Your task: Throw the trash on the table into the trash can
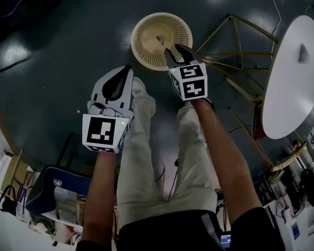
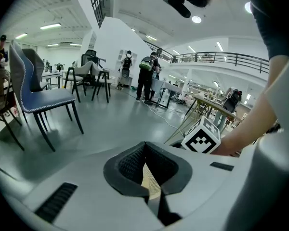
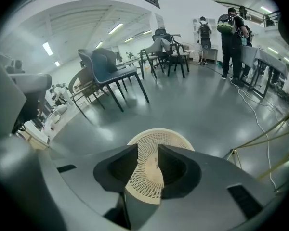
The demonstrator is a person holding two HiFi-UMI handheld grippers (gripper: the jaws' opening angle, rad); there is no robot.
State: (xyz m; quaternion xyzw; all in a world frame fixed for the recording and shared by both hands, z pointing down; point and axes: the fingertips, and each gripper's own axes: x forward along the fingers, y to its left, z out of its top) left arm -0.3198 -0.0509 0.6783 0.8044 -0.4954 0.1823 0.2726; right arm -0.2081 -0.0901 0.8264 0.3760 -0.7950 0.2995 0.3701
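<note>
Grey floor [image 1: 68, 46], seen from above my two tongs.
The cream mesh trash can [image 1: 142, 50] stands on the floor; my right gripper [image 1: 174, 48] hangs over its rim, jaws apart and empty. My left gripper [image 1: 126, 69], jaws pressed together on nothing, is near it. A small grey piece [image 1: 303, 53] lies on the white table [image 1: 290, 93], well apart.

A blue chair [image 2: 41, 97] stands on the glossy grey floor [image 2: 111, 124], with dark chairs [image 2: 89, 78] grouped behind it. Two people [image 3: 233, 32] with backpacks stand far back. A railing [image 2: 221, 57] lines the balcony under round ceiling lights [image 2: 196, 19].
</note>
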